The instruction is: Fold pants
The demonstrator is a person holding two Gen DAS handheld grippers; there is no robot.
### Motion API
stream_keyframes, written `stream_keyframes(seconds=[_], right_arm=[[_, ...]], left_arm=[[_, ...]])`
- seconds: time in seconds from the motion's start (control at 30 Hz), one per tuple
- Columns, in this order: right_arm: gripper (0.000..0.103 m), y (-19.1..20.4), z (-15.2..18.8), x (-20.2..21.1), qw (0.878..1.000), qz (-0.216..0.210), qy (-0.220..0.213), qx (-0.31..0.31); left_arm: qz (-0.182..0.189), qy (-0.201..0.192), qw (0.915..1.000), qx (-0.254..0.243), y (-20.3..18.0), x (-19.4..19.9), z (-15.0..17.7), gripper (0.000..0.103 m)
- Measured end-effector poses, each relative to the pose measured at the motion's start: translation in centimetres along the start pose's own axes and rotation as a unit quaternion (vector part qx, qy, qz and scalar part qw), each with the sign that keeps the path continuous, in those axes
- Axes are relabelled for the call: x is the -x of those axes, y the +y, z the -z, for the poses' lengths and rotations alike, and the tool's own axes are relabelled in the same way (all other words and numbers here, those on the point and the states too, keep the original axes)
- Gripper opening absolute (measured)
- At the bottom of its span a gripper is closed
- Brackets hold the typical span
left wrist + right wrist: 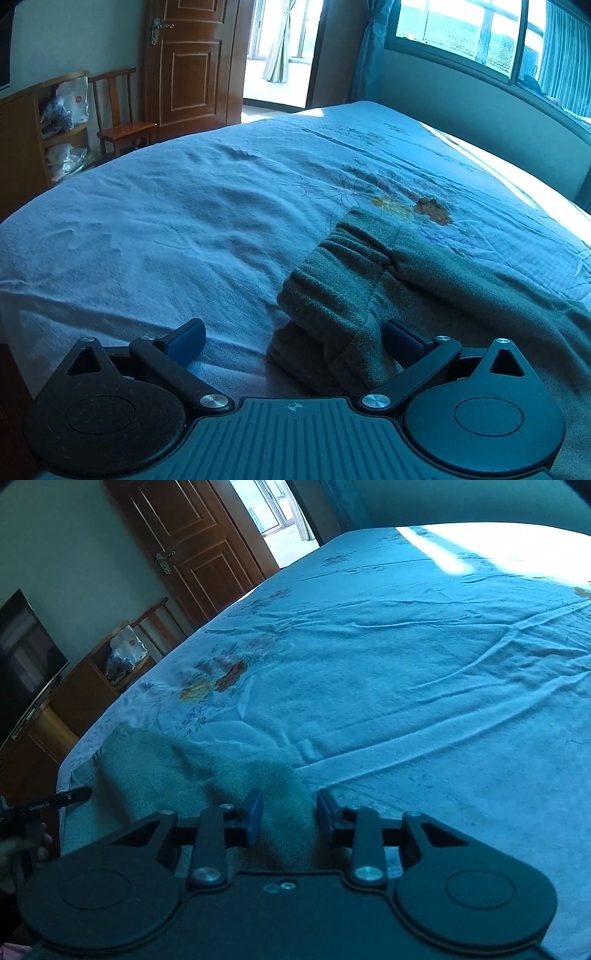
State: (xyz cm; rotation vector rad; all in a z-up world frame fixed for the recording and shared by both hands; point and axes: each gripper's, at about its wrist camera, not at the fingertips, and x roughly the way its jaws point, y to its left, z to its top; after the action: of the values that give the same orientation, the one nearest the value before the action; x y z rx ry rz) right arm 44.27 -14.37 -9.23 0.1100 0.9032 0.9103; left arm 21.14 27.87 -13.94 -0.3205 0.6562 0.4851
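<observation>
Left gripper: yours is wide open, holding nothing.
Right gripper: yours pinches the pants.
Pants: on bed.

The left wrist view looks forward and down from just behind the left gripper, low over the near edge of the bed, facing the door ahead-left and the window ahead-right. The pants lie close, just ahead to its right.

The right wrist view sits just behind the right gripper, rolled, so the bed slants; it faces the same door. The pants lie close, ahead to its left.

Both share the bed's flower print, pants, door, chair and shelf.
</observation>
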Motion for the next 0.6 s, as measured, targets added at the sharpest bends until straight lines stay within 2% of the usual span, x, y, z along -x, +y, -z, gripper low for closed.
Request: stream_keyframes(seconds=[0.07, 0.13, 0.2, 0.23, 0.3, 0.37, 0.43, 0.53, 0.6], right_arm=[[0.017, 0.3, 0.1, 0.8, 1.0, -0.009, -0.013, 0.012], [0.017, 0.5, -0.2, 1.1, 0.999, -0.041, -0.007, 0.011], [0.017, 0.9, -0.5, 0.9, 0.999, -0.019, -0.004, 0.027], [0.017, 0.7, -0.7, 0.7, 1.0, -0.021, -0.002, 0.022], [0.017, 0.2, -1.0, 0.2, 0.999, -0.039, 0.011, 0.002], [0.018, -0.2, -1.0, -0.4, 0.995, -0.086, 0.031, -0.028], [0.027, -0.3, -1.0, -0.6, 0.993, -0.108, 0.021, -0.034], [0.027, -0.6, -1.5, -2.1, 0.997, -0.061, 0.027, -0.048], [0.024, -0.2, -1.6, -3.0, 0.996, -0.064, 0.031, -0.052]], left_arm=[[0.001, -0.002, 1.0, 0.006, -0.1, 0.1, 0.4, 0.102], [0.004, -0.001, 1.0, 0.001, -0.4, 0.1, 0.8, 0.102], [0.007, -0.001, 1.0, 0.0, -0.6, 0.1, 1.1, 0.102], [0.007, -0.001, 1.0, 0.001, -0.5, 0.1, 1.2, 0.102], [0.01, 0.0, 1.0, 0.002, -0.6, 0.2, 1.3, 0.102], [0.011, 0.001, 0.9999, 0.003, -0.5, 0.2, 1.3, 0.102], [0.013, 0.001, 0.9999, 0.002, -0.4, 0.2, 1.3, 0.102], [0.015, 0.003, 0.9999, 0.002, -0.4, 0.1, 1.3, 0.102], [0.017, 0.004, 0.9998, 0.002, -0.4, 0.2, 1.1, 0.102]])
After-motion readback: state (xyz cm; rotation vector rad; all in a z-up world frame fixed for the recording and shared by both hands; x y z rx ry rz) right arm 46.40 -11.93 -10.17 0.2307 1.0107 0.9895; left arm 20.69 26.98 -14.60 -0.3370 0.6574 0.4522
